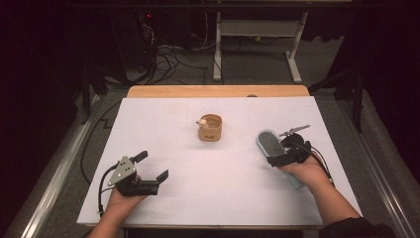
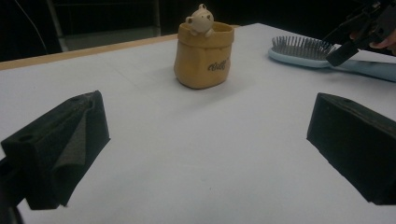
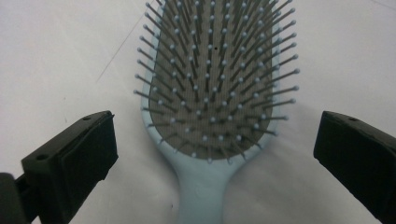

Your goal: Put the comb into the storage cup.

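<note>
Below, labels follow the high view and the two gripper views.
Right gripper (image 1: pixel 287 151): jaws spread wide, one on each side of the brush where head meets handle; nothing gripped.
Brush (image 3: pixel 212 93): pale blue, bristles up, flat on the table's right side, handle toward the person.
Left gripper (image 1: pixel 148 166): jaws wide apart, empty, near the table's front left.
Cup (image 2: pixel 201 56): tan, bear figure on its rim, upright mid-table, well apart from both grippers.
Table (image 1: pixel 163 129): white sheet.
</note>
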